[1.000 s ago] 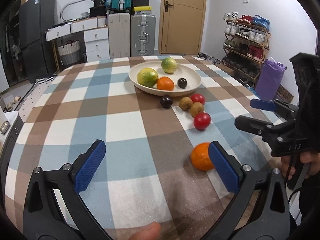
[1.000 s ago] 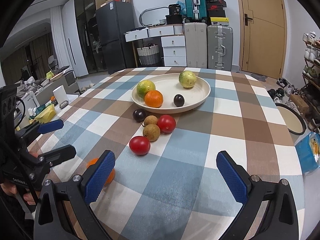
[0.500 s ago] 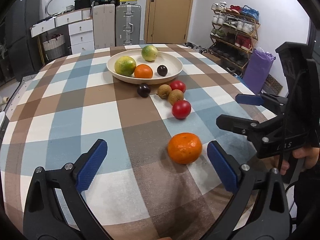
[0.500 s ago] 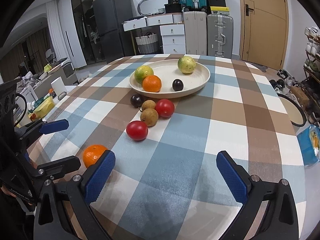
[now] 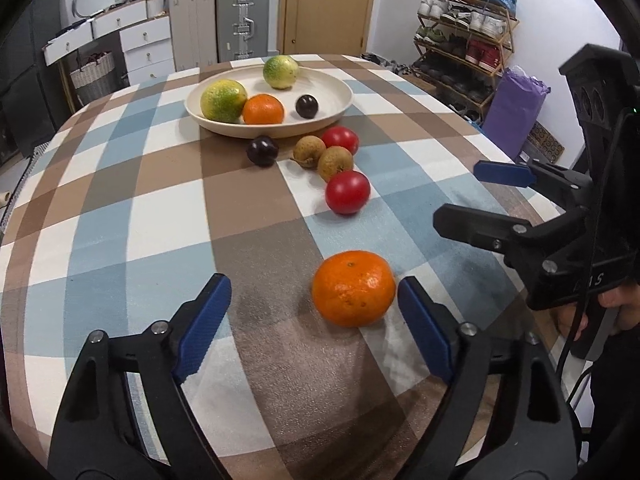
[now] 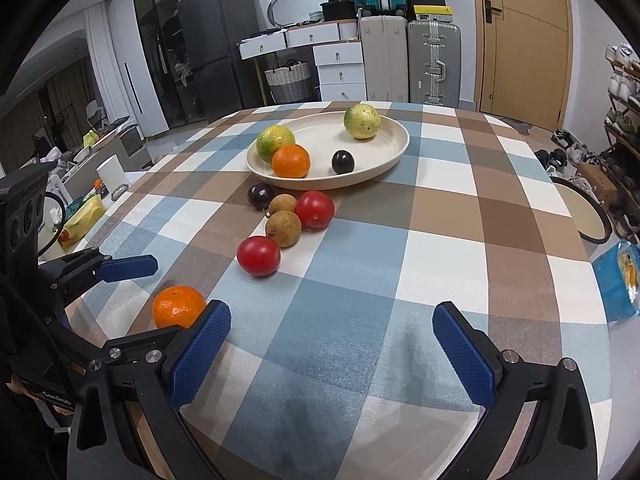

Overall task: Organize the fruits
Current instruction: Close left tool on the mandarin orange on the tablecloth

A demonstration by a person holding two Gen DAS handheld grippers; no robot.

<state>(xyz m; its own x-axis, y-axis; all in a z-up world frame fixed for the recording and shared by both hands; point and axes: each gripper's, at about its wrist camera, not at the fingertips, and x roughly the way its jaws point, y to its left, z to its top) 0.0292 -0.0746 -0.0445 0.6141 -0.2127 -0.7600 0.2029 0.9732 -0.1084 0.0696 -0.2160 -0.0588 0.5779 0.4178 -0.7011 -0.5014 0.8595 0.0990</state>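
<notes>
The left gripper (image 5: 314, 306) has its two blue pads apart and they have just been closing; a mandarin (image 5: 353, 288) lies between them on the tablecloth, very near the right-hand pad (image 5: 420, 322), well apart from the other pad, so it is not yet grasped. The right gripper (image 6: 331, 350) is released, its pads wide over bare cloth with nothing between them.

Beyond the mandarin a red tomato (image 5: 347, 192) lies on the checked tablecloth (image 5: 160, 208); behind it are two brown longans (image 5: 335, 163), a second tomato (image 5: 340, 140) and a dark plum (image 5: 262, 151), close together in a loose group; the plum lies just beside the rim of the cream plate (image 5: 344, 98). In the plate are two green-yellow citrus fruits (image 5: 223, 100), one orange (image 5: 263, 109) and one dark plum (image 5: 307, 106).
</notes>
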